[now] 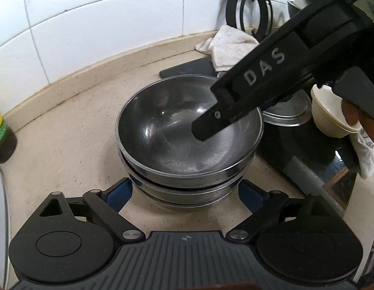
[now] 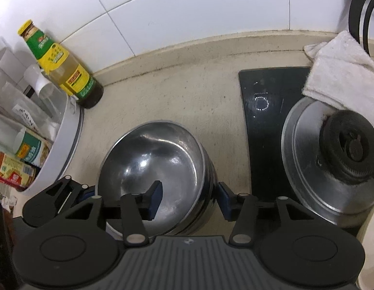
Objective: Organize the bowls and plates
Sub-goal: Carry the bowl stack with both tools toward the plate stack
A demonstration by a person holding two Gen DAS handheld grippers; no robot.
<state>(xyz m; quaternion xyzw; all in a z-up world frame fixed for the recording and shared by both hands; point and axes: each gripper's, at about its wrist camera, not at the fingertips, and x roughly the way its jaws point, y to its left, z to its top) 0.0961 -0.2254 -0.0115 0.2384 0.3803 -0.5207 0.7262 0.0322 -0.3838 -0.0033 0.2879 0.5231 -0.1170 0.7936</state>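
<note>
Three nested round steel bowls [image 1: 187,130], beige speckled counter [image 1: 73,125]

Three stacked steel bowls [image 1: 189,130], one bottle [image 2: 58,62], one pot lid [image 2: 332,164], one cloth [image 2: 341,72]

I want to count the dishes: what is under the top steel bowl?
Under the top steel bowl more steel bowls are nested; at least two further rims show. The nesting hides their insides, so the exact count stays uncertain.
</note>
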